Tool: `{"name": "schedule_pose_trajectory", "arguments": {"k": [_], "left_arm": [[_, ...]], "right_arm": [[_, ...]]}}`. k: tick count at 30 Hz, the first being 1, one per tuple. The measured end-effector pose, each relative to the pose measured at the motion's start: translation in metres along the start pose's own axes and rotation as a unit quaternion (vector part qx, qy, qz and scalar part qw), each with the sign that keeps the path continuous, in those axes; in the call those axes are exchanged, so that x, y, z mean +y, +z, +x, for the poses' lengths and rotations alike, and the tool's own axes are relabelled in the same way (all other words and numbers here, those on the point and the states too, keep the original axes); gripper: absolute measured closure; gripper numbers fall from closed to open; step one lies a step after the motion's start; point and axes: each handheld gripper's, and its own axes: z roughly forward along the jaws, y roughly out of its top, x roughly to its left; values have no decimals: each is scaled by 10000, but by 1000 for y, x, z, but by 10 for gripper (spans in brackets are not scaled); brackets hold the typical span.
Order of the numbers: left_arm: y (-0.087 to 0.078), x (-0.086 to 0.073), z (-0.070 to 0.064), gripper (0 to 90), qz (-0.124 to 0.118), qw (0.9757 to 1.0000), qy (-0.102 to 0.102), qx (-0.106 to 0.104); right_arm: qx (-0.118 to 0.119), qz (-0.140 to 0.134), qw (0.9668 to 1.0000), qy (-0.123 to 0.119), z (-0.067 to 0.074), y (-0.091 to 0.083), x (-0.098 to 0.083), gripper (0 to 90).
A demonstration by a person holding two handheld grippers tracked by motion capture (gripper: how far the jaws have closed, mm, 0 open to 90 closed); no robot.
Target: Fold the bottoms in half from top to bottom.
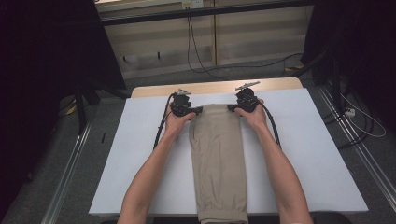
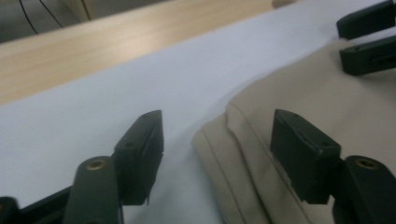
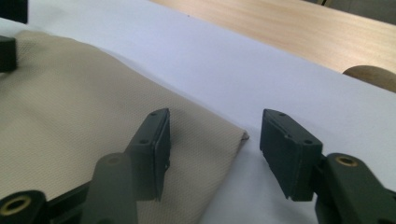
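A folded pair of khaki trousers (image 1: 217, 158) lies lengthwise down the middle of the white sheet (image 1: 303, 154), its hem hanging over the near edge. My left gripper (image 1: 198, 110) sits at the cloth's far left corner. In the left gripper view the gripper (image 2: 217, 128) is open, with that corner of the trousers (image 2: 299, 93) between the jaws and the pads apart from it. My right gripper (image 1: 231, 108) is at the far right corner. In the right gripper view it (image 3: 217, 126) stands open astride the corner of the trousers (image 3: 70, 107).
A strip of bare wooden tabletop (image 1: 215, 87) runs beyond the sheet's far edge. Cables (image 1: 196, 51) trail over the floor behind the table. Metal rails (image 1: 70, 168) flank the table on both sides. Dark curtains hang at the left and right.
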Motion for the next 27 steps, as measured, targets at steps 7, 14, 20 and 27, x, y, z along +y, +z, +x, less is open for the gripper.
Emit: {"name": "schedule_pose_trajectory", "arguments": {"k": [7, 14, 20, 27], "left_arm": [[8, 2, -5, 389, 204, 9998, 59, -56], [3, 0, -8, 828, 273, 9974, -204, -641], [-9, 2, -4, 855, -90, 9961, -630, -613], [-31, 30, -1, 858, -689, 9952, -555, -414]], "right_arm": [[46, -49, 10000, 51, -1, 3, -2, 459], [510, -29, 9982, 312, 4, 1, -2, 850], [395, -194, 9985, 316, 4, -10, 4, 871], [295, -790, 9957, 387, 3, -38, 29, 875]]}}
